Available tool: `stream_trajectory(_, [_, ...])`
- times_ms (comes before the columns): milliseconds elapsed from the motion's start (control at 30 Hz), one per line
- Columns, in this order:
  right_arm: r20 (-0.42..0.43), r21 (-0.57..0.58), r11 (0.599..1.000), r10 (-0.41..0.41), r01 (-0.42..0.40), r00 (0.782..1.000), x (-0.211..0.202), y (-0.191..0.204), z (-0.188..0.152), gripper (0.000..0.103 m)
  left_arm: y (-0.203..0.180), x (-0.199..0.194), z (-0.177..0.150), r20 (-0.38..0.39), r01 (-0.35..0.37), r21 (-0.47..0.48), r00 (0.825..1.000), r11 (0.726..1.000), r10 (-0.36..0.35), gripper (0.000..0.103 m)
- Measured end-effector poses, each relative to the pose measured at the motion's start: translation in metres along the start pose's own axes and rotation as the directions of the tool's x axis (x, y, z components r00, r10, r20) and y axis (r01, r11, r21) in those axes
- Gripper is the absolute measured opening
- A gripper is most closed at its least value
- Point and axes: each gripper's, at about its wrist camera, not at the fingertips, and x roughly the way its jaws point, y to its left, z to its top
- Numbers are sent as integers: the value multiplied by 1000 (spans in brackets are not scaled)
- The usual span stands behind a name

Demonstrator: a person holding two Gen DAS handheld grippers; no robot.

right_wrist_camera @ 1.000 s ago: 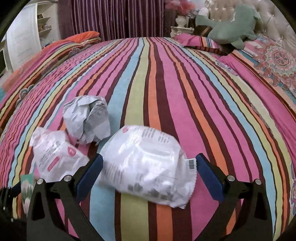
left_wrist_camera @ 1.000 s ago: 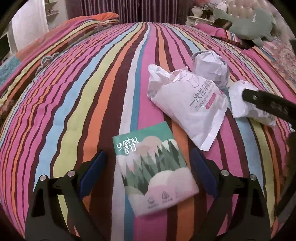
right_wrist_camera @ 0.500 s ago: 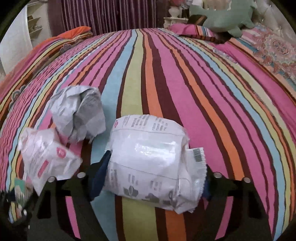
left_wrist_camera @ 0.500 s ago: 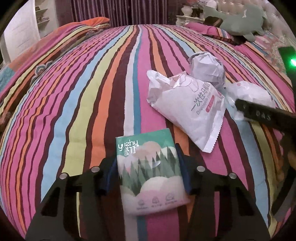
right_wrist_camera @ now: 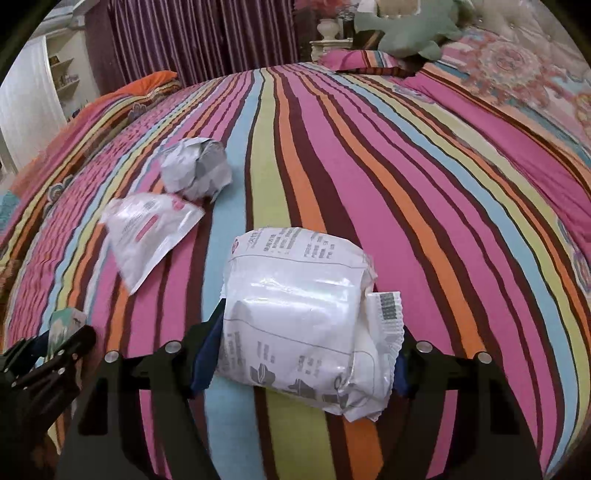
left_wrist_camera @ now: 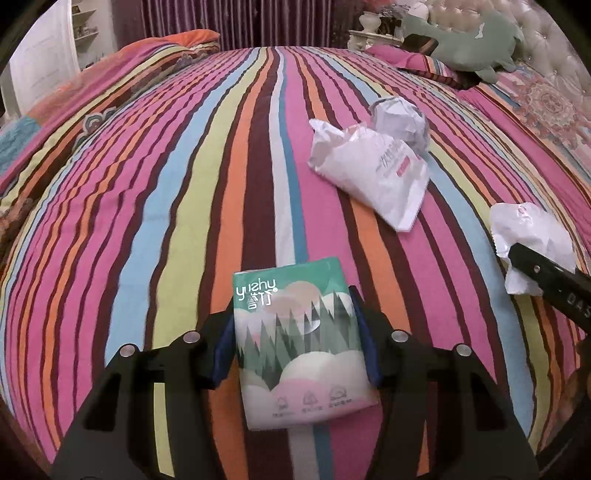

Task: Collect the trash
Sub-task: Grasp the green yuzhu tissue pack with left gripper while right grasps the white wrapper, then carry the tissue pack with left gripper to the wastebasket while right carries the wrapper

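My left gripper is shut on a green tissue pack printed with a forest picture and holds it above the striped bedspread. My right gripper is shut on a white plastic wrapper with a barcode, lifted off the bed. That wrapper and the right gripper's finger show at the right edge of the left wrist view. A flat white packet with pink print and a crumpled ball of white paper lie on the bed beyond both grippers.
A green plush toy and striped pillows lie at the head of the bed by the tufted headboard. Purple curtains hang behind. A folded orange quilt lies at the far left. The left gripper shows at the right wrist view's lower left.
Both grippers have closed, the left on the tissue pack and the right on the white wrapper. Both have then risen with their loads off the bedspread.
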Motion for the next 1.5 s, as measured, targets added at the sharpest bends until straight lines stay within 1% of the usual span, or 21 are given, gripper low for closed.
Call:
stream_trajectory(33, [-1, 7, 1000, 7, -7, 1000, -9, 1, -7, 68, 1, -5, -4, 1, 0, 1, 1000, 1000, 0, 54])
stream_trajectory(100, [-1, 9, 1000, 6, -6, 1000, -12, -1, -8, 68, 3, -13, -12, 1, 0, 4, 1000, 1000, 0, 54])
stream_trajectory(333, [3, 37, 999, 18, -18, 1000, -41, 2, -34, 68, 10, -45, -41, 8, -6, 17, 1000, 1000, 6, 53])
stream_trajectory(533, [8, 70, 996, 59, -59, 998, -69, 7, -63, 68, 15, -74, -70, 24, -10, 40, 1000, 999, 9, 54])
stream_trajectory(567, [8, 70, 995, 70, -70, 998, -77, 10, -72, 68, 15, -77, -73, 25, -11, 43, 1000, 999, 10, 54])
stream_trajectory(933, [37, 81, 991, 101, -104, 994, -121, 23, -117, 68, 28, -115, -126, 27, 2, 80, 1000, 997, -4, 54])
stream_trajectory(967, [29, 83, 991, 108, -110, 994, -124, 25, -126, 68, 31, -118, -133, 20, 3, 83, 1000, 997, -5, 54])
stream_trajectory(1133, [6, 95, 987, 130, -130, 992, -134, 29, -144, 68, 43, -126, -162, -7, 8, 92, 1000, 996, -8, 54])
stream_trajectory(1267, [-19, 81, 988, 136, -134, 991, -140, 38, -162, 68, 49, -130, -190, -35, 18, 103, 999, 995, -14, 54])
stream_trajectory(1400, [-69, 69, 986, 157, -152, 985, -141, 47, -182, 68, 54, -124, -217, -106, 66, 69, 993, 995, -59, 54])
stream_trajectory(1500, [-126, 75, 982, 181, -173, 975, -135, 50, -196, 68, 54, -117, -236, -168, 101, 39, 981, 994, -93, 54])
